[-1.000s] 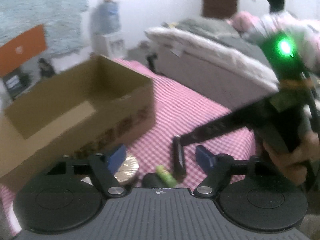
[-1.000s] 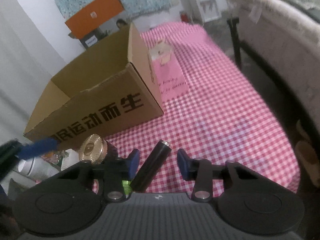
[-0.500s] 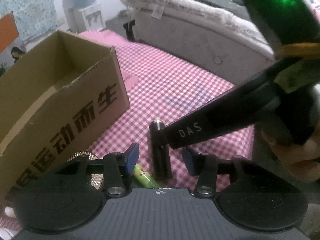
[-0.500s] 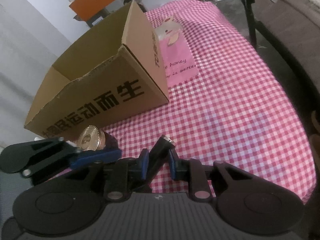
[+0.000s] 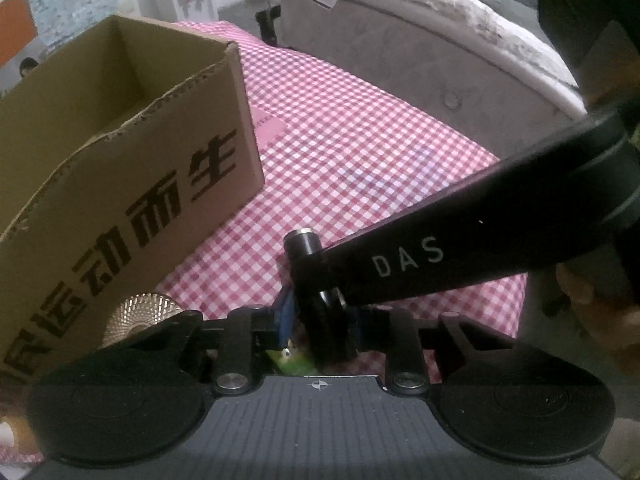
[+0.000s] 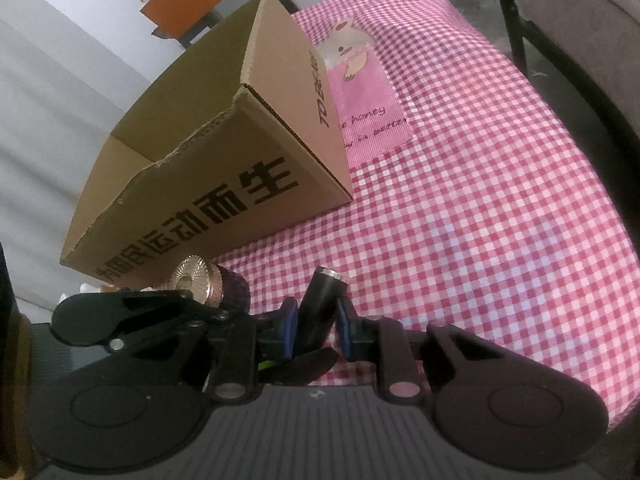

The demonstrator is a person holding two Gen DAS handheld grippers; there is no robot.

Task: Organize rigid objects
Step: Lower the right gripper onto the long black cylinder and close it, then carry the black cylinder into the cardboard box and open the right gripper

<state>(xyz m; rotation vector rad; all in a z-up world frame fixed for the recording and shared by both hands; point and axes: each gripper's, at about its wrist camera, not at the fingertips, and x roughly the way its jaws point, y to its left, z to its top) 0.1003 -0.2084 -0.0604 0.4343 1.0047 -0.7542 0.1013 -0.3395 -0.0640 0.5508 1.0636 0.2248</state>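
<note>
both grippers have closed in since the earlier frame, and we now clamp the black tube (image 6: pixel 322 304) on the cloth (image 6: pixel 480 220) beside the box (image 6: pixel 224 168) with left gripper (image 5: pixel 320 322) and right gripper (image 6: pixel 316 330), so uneven pulling could twist it loose.

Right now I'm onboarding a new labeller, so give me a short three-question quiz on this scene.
1. True or false: the cardboard box is closed at the top.
2. What do the left gripper and the right gripper both clamp? A a spoon; B the black cylinder; C a cup.
3. What does the box stand on?

Key: 1 false, its top is open. 2 B; both sets of jaws have just been closing on it. 3 The pink checked cloth.
</note>
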